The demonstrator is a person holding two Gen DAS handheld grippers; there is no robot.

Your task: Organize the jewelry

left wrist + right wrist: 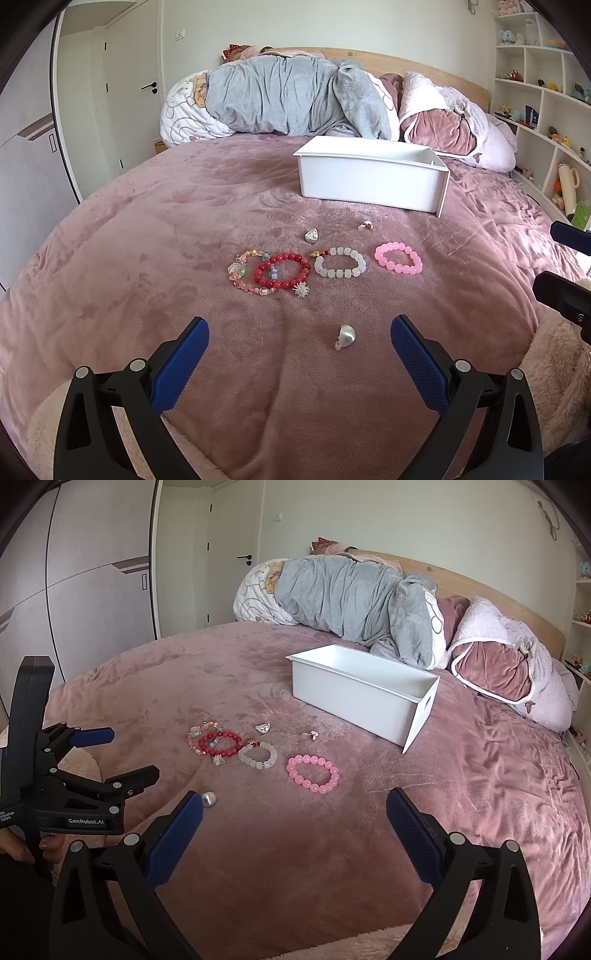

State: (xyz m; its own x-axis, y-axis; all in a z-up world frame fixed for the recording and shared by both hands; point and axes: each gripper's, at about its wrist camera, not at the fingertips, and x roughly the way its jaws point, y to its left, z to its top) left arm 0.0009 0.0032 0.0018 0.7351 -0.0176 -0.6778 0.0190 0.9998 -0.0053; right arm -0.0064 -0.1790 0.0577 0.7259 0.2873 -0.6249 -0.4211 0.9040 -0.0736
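Note:
Jewelry lies on a mauve bedspread (147,240). In the left wrist view: a multicolour bead bracelet (240,271), a red bead bracelet (282,273) overlapping it, a white bead bracelet (340,262), a pink bead bracelet (399,257), a spiky silver charm (301,289), a silver piece (312,235), a small ring (366,225) and a pearl piece (345,336). My left gripper (299,330) is open and empty, with the pearl piece just ahead between its fingers. My right gripper (293,805) is open and empty, short of the pink bracelet (313,773). A white box (373,177) stands behind the jewelry.
Rolled quilts and pillows (280,99) lie along the headboard behind the box. Shelves with toys (546,110) stand at the right. A wardrobe and a door (229,554) are at the left. A fluffy pale blanket (554,369) lies at the bed's near edge.

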